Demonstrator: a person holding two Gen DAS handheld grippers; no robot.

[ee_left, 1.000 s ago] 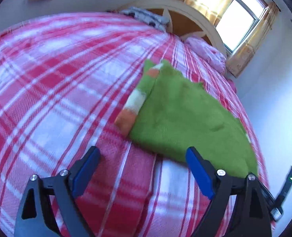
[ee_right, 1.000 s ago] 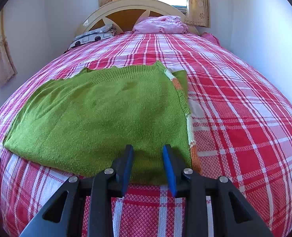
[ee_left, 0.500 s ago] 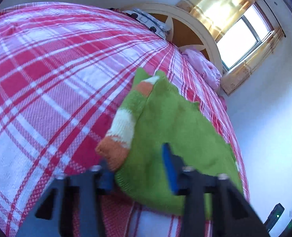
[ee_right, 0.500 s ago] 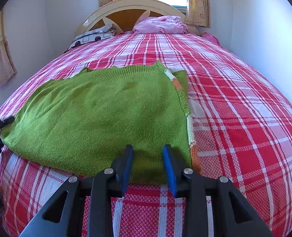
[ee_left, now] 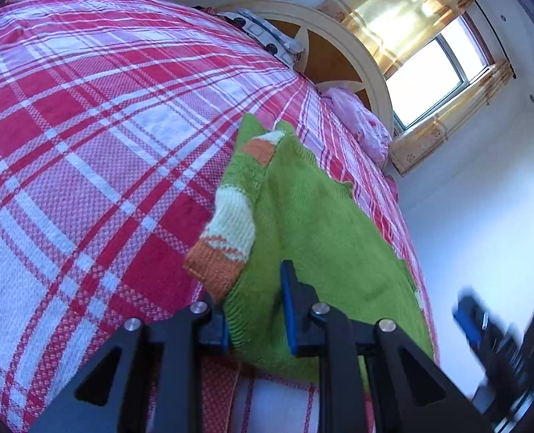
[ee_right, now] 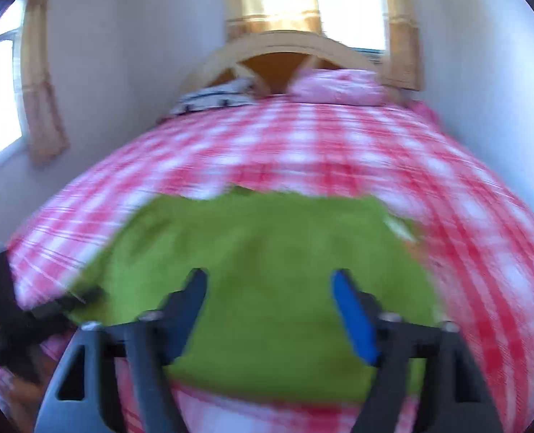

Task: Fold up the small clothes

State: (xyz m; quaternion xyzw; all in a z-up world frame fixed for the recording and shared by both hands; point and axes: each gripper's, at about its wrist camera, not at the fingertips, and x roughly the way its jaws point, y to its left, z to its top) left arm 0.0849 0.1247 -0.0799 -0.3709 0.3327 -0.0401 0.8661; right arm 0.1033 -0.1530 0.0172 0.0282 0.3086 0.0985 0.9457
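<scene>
The left claw [ee_left: 257, 310] pinches the near corner of the green sweater [ee_left: 324, 238], beside its striped cuff [ee_left: 223, 249]. The sweater lies flat on the plaid bed [ee_left: 86, 137], long axis running toward 1 o'clock. The right claw [ee_right: 270, 310], blurred, hovers spread above the sweater's near edge.

left tool [ee_left: 257, 319] gripping green sweater [ee_left: 324, 245] hem
</scene>
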